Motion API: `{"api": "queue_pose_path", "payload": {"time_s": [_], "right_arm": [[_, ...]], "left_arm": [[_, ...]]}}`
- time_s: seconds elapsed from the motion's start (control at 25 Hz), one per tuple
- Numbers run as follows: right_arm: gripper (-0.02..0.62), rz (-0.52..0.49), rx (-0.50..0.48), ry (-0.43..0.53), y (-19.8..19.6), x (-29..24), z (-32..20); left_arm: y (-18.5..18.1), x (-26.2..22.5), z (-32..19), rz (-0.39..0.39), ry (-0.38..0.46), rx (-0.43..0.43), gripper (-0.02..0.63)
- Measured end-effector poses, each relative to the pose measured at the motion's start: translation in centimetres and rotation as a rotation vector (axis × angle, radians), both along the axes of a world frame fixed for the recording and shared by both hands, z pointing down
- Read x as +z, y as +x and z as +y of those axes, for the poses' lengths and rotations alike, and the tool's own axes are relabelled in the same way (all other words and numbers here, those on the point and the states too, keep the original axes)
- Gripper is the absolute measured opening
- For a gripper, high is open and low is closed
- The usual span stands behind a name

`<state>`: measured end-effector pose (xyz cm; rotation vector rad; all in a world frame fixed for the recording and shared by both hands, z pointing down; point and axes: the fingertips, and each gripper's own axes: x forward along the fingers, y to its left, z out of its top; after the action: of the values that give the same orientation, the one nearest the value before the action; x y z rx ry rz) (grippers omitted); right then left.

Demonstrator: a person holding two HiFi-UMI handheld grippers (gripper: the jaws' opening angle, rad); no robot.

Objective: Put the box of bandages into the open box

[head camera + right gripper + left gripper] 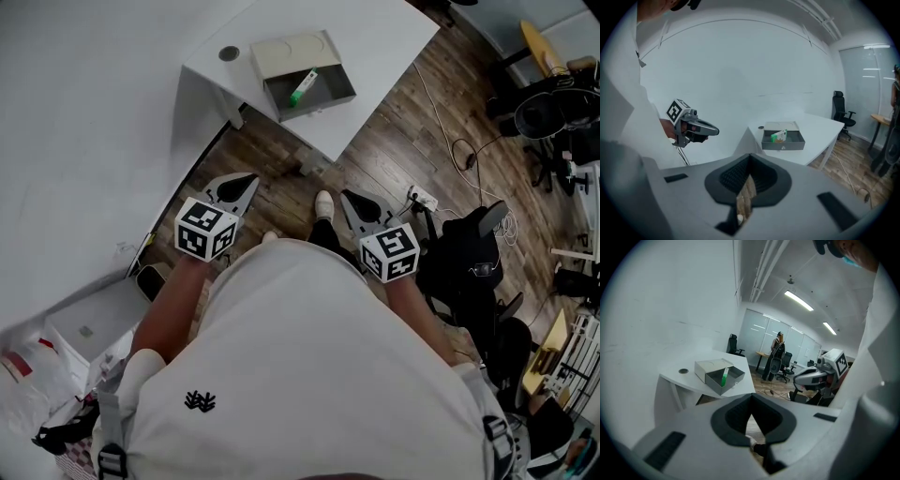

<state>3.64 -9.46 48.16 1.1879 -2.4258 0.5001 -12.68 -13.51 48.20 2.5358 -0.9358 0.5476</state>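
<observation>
With both pairs shut and empty, the left tongs [244,185] and right tongs [351,200] hang close to the person's body at mid-frame, well apart from the white table [380,47] at upper centre. The box of bandages [302,87], a slim green-and-white carton, stands tilted inside the grey open box [330,86] there. The job looks done, so the tongs are best kept clear of the table, leaving the carton undisturbed.

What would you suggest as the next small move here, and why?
Probably lower both and stop: the bandage box already leans inside the open box on the table, while the left hand-held gripper and right hand-held gripper are shut, empty and back from it.
</observation>
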Motion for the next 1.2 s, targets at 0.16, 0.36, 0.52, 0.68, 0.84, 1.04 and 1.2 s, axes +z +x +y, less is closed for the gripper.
{"api": "queue_pose_path", "payload": {"time_s": [0.16,0.36,0.52,0.68,0.84,1.04,1.2], "right_arm": [[0.006,0.005,-0.006,0.009,-0.6,-0.3,0.4],[0.006,0.018,-0.014,0.009,-1.3,-0.2,1.1],[0.006,0.025,-0.016,0.01,-1.6,-0.2,1.4],[0.006,0.031,-0.023,0.011,-1.7,-0.1,1.4],[0.006,0.035,-0.03,0.011,-1.9,-0.1,1.5],[0.006,0.034,-0.033,0.006,-2.0,0.3,1.6],[0.006,0.031,-0.032,-0.009,-2.0,0.7,2.0]], "left_arm": [[-0.4,-0.1,0.5,0.006,0.003,0.005,0.006],[-0.9,0.1,1.2,0.012,0.001,0.004,0.006],[-1.3,0.3,1.5,0.015,0.001,0.003,0.006],[-1.4,0.4,1.6,0.018,0.001,0.0,0.006],[-1.5,0.4,1.7,0.014,-0.001,-0.003,0.006],[-1.4,0.8,1.9,0.007,-0.009,-0.003,0.006],[-1.4,1.2,2.2,0.001,-0.023,-0.001,0.006]]}}
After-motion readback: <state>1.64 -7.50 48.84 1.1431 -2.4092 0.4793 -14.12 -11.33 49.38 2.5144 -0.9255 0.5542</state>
